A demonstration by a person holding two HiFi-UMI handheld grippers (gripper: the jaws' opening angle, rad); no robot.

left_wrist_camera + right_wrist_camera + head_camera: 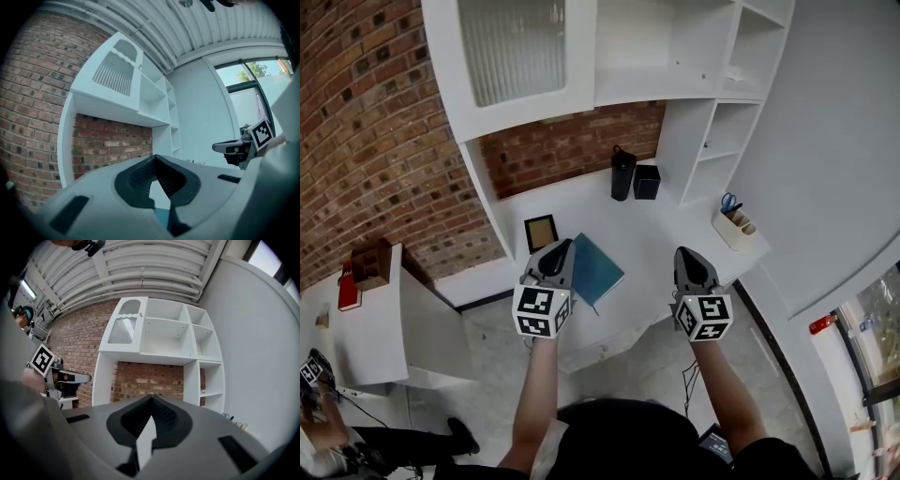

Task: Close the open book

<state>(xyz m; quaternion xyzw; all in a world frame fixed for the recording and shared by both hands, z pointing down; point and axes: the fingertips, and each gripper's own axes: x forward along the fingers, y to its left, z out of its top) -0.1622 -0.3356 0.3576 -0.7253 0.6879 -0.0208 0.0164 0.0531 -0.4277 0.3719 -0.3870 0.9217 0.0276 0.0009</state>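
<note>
At the table's (pixel 667 228) right edge, a pale holder (pixel 734 230) carries blue-handled scissors (pixel 727 202) and other bits too small to tell. Near the brick back wall stand a black tumbler (pixel 622 174) and a black square box (pixel 647 182), their contents hidden. Only the square black-and-white markers on the cubes read clearly. A teal book (pixel 602 272) lies flat, cover up. Its left edge sits behind the left hand-held gripper (pixel 564 249), well apart from the right hand-held gripper (pixel 684 253). Both have jaws pressed together, holding nothing.

An office-like study nook: a white shelving unit (pixel 675 56) stood against a brick wall (pixel 366 122), above a white surface (pixel 675 234) carrying a pen holder with scissors (pixel 734 225) and a picture frame (pixel 541 232).
</note>
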